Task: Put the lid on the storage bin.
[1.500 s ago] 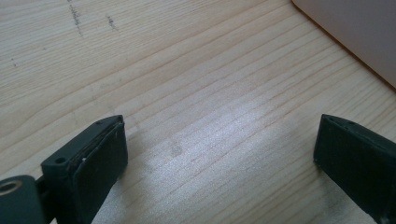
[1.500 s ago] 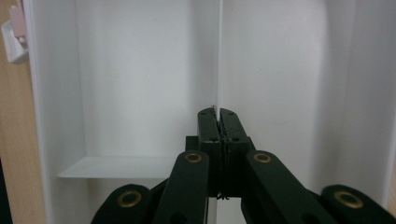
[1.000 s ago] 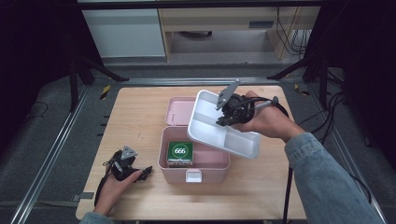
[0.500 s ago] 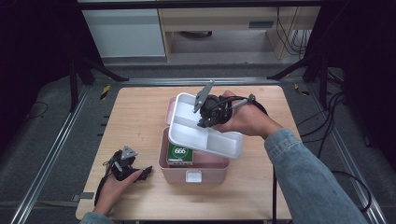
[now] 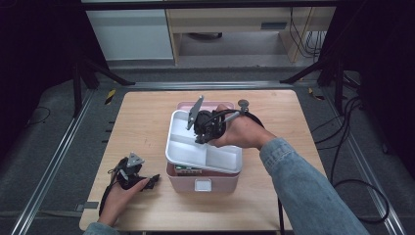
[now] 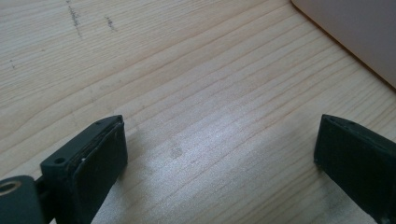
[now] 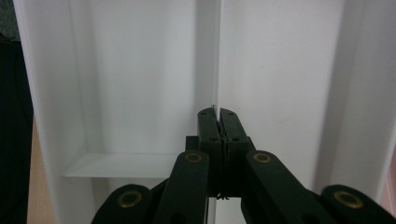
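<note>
— Tray (image 5: 195,149) hangs from the right gripper (image 5: 209,128), jaws clamped thin on its middle divider, probably so it stays level above the pink box (image 5: 221,179).

— And the other one?

— Left gripper (image 5: 131,172) rests on the table (image 5: 142,117), jaws wide and empty, the box just off to its side, out of the way.

Light wooden table (image 5: 142,117), grain running lengthwise, faint scuffs in the left gripper view (image 6: 187,70). On it, near the front middle, a pink box (image 5: 203,182) with a white latch facing the front edge. At the front left corner, a hand (image 5: 117,196) resting on the top with the left gripper (image 5: 139,178). Grey floor around, metal rails along both sides.
</note>
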